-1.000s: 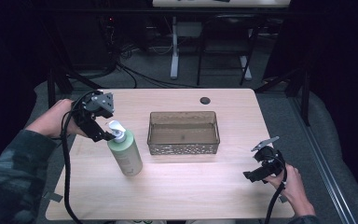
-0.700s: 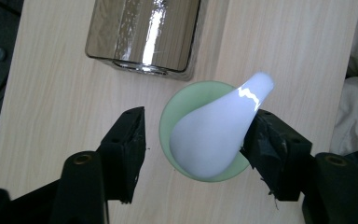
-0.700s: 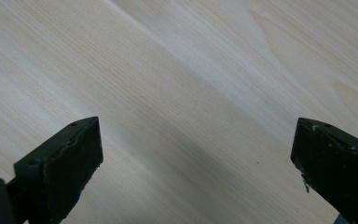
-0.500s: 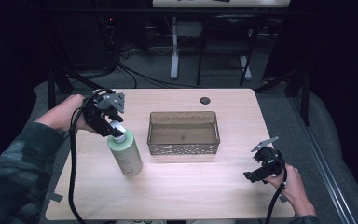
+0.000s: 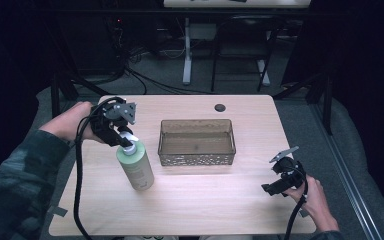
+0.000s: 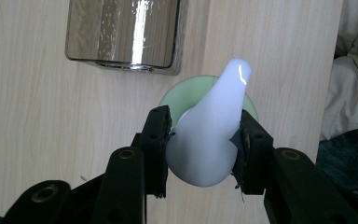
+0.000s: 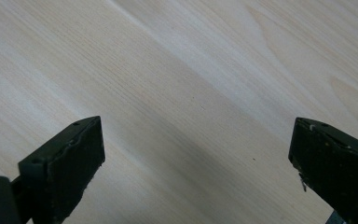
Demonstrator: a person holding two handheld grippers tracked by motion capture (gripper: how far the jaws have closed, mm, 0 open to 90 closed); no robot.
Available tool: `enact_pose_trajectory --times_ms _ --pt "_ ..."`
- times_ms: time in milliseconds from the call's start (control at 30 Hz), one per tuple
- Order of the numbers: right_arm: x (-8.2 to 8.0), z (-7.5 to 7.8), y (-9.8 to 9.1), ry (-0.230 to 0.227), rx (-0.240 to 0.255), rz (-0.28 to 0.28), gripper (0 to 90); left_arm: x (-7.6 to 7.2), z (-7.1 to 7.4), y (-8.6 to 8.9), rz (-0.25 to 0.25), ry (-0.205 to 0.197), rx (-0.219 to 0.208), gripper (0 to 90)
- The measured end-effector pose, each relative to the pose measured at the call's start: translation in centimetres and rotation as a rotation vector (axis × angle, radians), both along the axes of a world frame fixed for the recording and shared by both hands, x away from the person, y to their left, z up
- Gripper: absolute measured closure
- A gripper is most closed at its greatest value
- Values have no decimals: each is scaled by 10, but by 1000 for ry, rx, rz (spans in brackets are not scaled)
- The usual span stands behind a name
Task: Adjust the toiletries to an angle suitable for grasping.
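On the table (image 5: 205, 200) I count 1 green bottle (image 5: 137, 167) with 1 white pump head (image 6: 209, 135), 1 see-through brown bin (image 5: 197, 142), and 1 small dark round plug (image 5: 220, 107) near the far edge. There are 2 grippers, one per hand.

The bottle stands on the left part of the table, just left of the bin and apart from it. Its long axis goes approx. vertical, with a slight lean in the high view; the base is on the wood and the pump is on top. In the left gripper view the nozzle of the pump points away from the camera, toward the far side of the picture and slightly right.

The left gripper (image 6: 204, 140) comes from above-left and its jaws have just been closing; now both pads press the pump head from 2 sides, so it is clenched on the pump. The right gripper (image 7: 196, 154) hovers low over bare wood at the right front corner, jaws spread wide, nothing between them.

No brand or text can be read; the bottle front maybe has a faint label, but it is too small to tell.
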State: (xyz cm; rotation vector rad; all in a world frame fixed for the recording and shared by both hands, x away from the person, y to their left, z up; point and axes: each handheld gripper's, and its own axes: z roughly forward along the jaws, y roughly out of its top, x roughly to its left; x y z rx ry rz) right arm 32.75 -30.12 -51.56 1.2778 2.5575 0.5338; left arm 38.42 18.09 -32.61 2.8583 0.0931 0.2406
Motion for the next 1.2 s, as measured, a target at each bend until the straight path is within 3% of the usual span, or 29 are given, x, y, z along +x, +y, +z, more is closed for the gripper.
enact_pose_trajectory --times_ms 433,600,1200 --pt "0 0 -3 -5 -5 -7 30 -5 3 -6 -25 -15 22 621" --pt "0 0 -2 -2 -3 -8 30 -9 10 -7 -29 -33 7 622" --pt "0 0 -4 -17 -15 -7 30 -12 32 -17 -64 -59 32 622"
